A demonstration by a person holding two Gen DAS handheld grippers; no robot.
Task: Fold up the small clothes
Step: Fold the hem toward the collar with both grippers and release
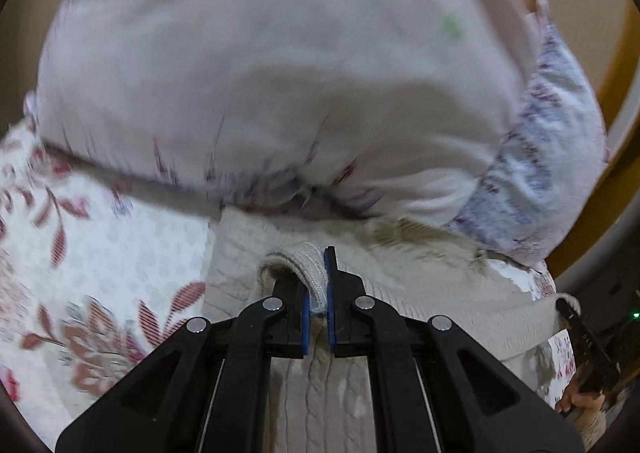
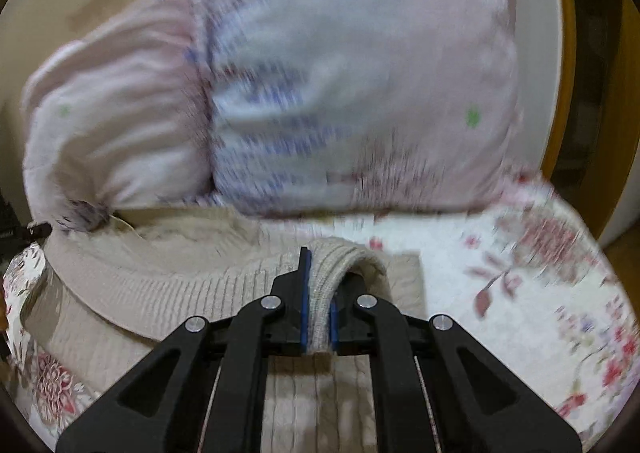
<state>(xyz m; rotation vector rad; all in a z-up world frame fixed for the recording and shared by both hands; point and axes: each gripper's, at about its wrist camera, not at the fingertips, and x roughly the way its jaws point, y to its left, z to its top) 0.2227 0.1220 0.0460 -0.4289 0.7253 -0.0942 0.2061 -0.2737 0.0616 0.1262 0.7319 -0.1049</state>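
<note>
Left gripper (image 1: 318,293) and right gripper (image 2: 318,309) each clamp the beige knit sweater (image 2: 168,293) ribbed hem, apparently to carry one fold over on the floral bedspread (image 2: 540,273).

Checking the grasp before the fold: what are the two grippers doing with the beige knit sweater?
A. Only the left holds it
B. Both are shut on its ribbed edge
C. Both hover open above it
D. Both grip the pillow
B: the left gripper and right gripper each pinch a ribbed fold of the beige knit sweater between blue pads.
</note>
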